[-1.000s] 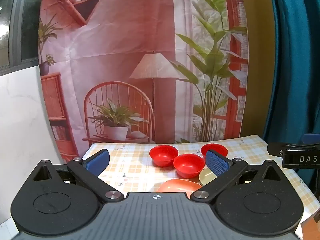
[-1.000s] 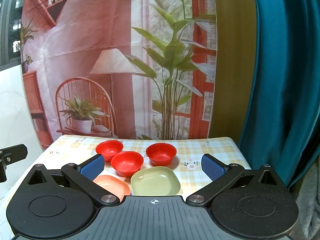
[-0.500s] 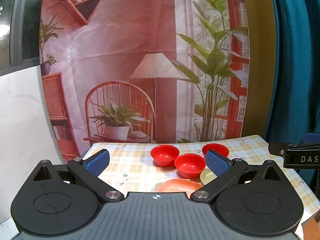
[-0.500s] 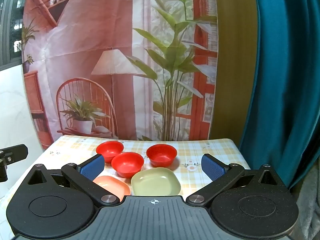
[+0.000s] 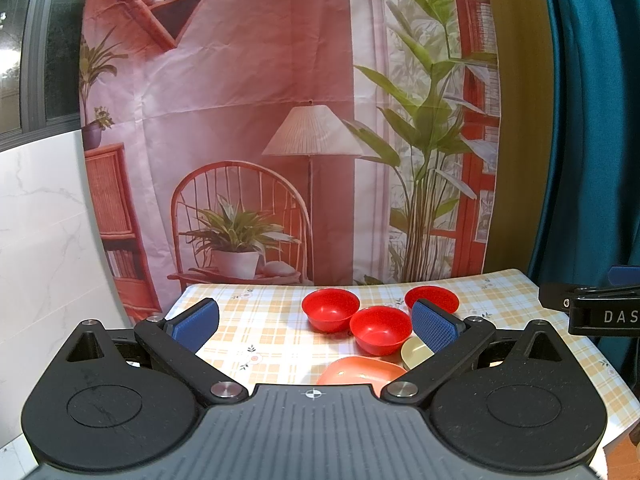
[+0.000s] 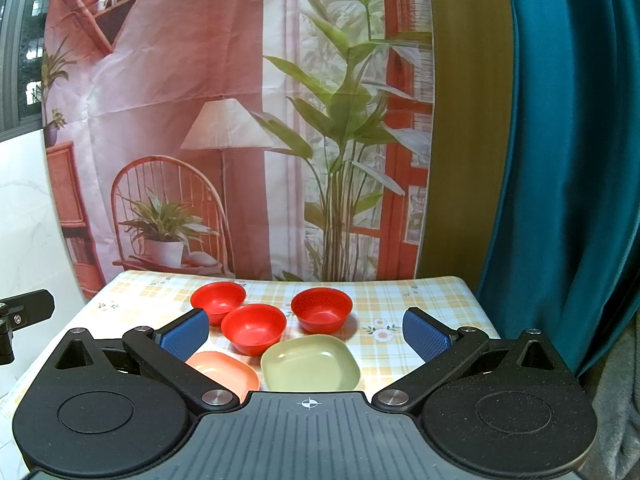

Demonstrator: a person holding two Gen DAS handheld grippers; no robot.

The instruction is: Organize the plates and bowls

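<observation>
Status: the task appears not yet begun. Nothing is stacked and nothing is held.

Left gripper (image 5: 316, 325): jaws spread wide, nothing between them. It hovers above the near left part of the worktop (image 6: 420, 300), short of the dishes.

Right gripper (image 6: 306, 330): jaws spread wide, nothing between them. It hovers above the near edge, facing the dishes.

Dish layout on the checked cloth, as seen from the right wrist view:
- Left red bowl (image 6: 218, 299): far left of the group, upright.
- Middle red bowl (image 6: 253, 327): just in front of and right of the left one; the two rims look close, contact cannot be confirmed.
- Right red bowl (image 6: 322, 309): far right of the group, apart from the other two.
- Green plate (image 6: 310, 363): near, just in front of the right red bowl, centred between the right jaws.
- Orange plate (image 6: 226, 372): near left, just beside the green plate.

Remaining work, as a judgement: nest the three bowls into one stack and place one plate on the other. All five dishes remain to be handled. The green plate lies most directly ahead of the right gripper.
</observation>
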